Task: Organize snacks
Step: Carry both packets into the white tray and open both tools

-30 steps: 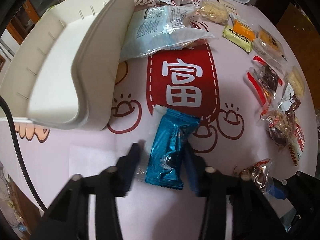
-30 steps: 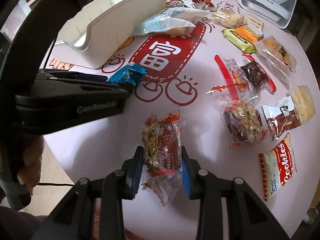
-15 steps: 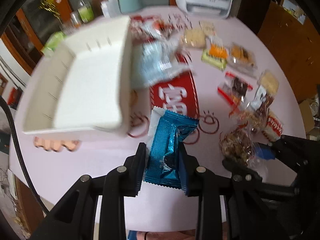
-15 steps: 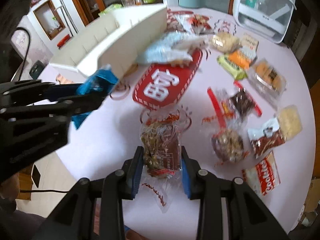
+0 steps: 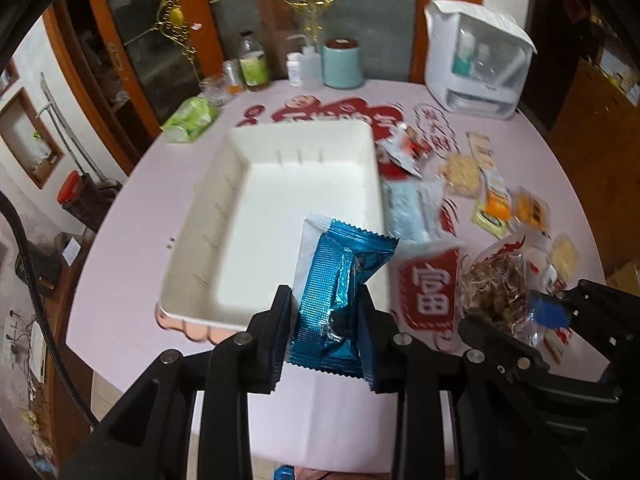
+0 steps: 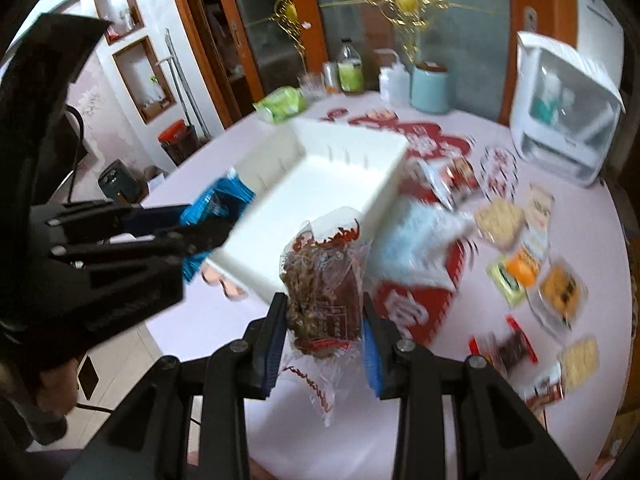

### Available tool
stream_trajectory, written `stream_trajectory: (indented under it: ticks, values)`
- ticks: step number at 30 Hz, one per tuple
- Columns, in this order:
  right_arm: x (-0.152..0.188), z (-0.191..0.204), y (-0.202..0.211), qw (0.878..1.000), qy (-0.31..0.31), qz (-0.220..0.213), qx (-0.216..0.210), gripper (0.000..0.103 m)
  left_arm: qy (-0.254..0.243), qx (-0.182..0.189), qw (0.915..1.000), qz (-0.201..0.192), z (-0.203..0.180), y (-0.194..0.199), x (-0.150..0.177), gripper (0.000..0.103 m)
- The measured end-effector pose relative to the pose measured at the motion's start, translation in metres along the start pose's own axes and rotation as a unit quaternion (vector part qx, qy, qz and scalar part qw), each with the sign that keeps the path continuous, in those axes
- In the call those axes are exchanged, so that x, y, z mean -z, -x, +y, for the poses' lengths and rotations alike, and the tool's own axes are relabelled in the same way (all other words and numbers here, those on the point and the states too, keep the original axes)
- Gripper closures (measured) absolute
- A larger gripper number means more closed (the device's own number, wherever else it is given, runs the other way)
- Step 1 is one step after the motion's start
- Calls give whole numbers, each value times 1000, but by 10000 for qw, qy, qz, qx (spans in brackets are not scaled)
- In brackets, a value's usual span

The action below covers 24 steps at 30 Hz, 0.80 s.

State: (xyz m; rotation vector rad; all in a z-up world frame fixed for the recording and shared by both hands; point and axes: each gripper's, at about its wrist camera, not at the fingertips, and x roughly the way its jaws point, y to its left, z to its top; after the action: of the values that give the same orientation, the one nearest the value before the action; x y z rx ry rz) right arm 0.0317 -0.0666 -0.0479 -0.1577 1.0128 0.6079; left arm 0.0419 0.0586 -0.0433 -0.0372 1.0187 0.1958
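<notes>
My left gripper (image 5: 325, 334) is shut on a blue foil snack packet (image 5: 340, 292) and holds it in the air in front of the near right corner of the white bin (image 5: 280, 216). The bin is empty. My right gripper (image 6: 322, 334) is shut on a clear packet of brown snack (image 6: 322, 288) with red trim, held above the table near the bin's near corner (image 6: 320, 196). The left gripper (image 6: 216, 236) with the blue packet (image 6: 218, 204) shows at the left of the right wrist view. The brown packet (image 5: 496, 284) shows at the right of the left wrist view.
Several loose snack packets (image 6: 560, 292) lie on the pink round table (image 5: 120, 264) right of the bin, with a pale blue bag (image 5: 408, 208) against its right wall. A white appliance (image 5: 476, 56), a teal canister (image 5: 342, 64), bottles and a green pack (image 5: 190, 120) stand at the far edge.
Both grippers have risen and tilted up from the table with their packets. The left one closed on the blue packet a second ago. The bin's empty inside now shows.
</notes>
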Motion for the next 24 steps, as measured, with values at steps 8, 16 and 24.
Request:
stream_trajectory:
  ticks: [8, 16, 24]
  values:
    - [-53, 23, -44, 9997, -188, 62, 133, 68, 25, -47, 10000, 23, 57, -26, -36, 74]
    - [-79, 27, -110, 9956, -710, 450, 411, 68, 38, 193, 9988, 443, 106, -93, -74, 74]
    - [-81, 25, -160, 9883, -1143, 812, 603, 68, -186, 263, 9960, 836, 109, -160, -94, 43]
